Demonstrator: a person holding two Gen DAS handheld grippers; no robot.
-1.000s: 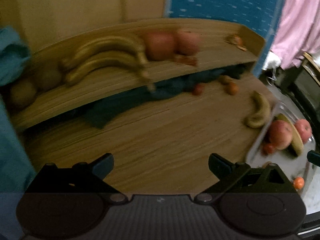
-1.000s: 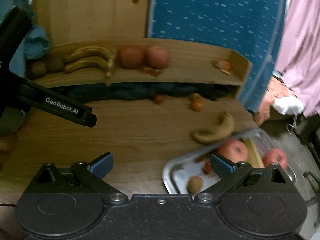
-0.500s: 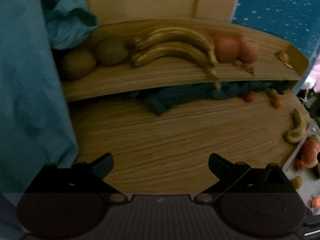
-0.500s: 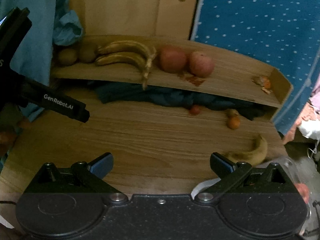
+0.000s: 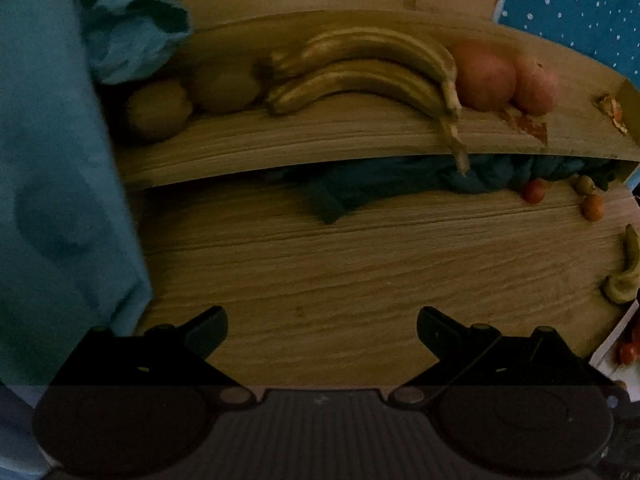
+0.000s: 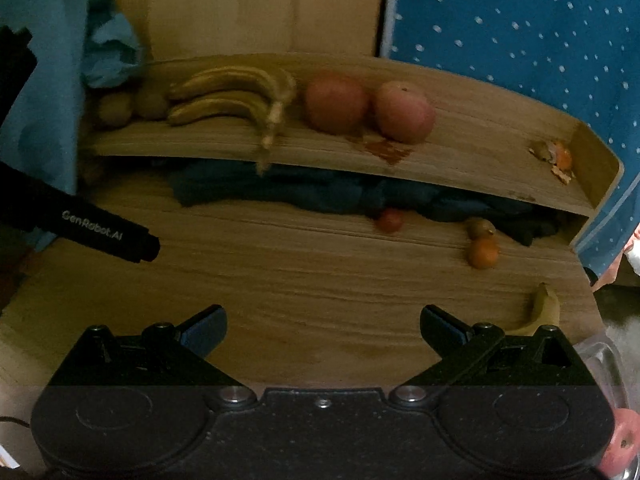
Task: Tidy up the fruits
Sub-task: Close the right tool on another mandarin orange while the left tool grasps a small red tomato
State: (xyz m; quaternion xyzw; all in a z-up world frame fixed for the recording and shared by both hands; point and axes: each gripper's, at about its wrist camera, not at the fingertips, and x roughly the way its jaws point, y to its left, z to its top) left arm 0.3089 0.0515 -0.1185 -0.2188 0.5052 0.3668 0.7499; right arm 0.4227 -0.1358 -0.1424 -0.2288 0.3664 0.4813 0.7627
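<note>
The left hand-held gripper (image 5: 322, 330) hangs with its fingers spread wide and nothing between them, above the pale grained wooden desk (image 5: 360, 280). The right hand-held gripper (image 6: 323, 330) is likewise spread apart and empty over the same desk.

On the raised curved wooden shelf (image 6: 460, 152) at the back of the desk sit, from its left end, two dull brown oval kiwis (image 6: 132, 106), a pair of long yellow bananas (image 6: 232, 98) whose stem hangs over the shelf's front edge, and two round reddish apples (image 6: 370, 110). Scraps of orange peel (image 6: 554, 158) lie at the shelf's right end. Crumpled dark blue cloth (image 6: 320, 192) is stuffed under the shelf.

Just in front of the shelf, on the desk, lie a small red fruit (image 6: 389, 220), a small brownish fruit (image 6: 480, 227) and a small round orange (image 6: 483, 254); a single curved banana (image 6: 544, 312) lies nearer the desk's right edge.

Only the right view shows the left tool's black arm (image 6: 100, 232) with pale lettering, and a shiny metal tray (image 6: 600, 354) beside the desk. The left view shows more of the teal fabric (image 5: 60, 180) at the shelf's left.
</note>
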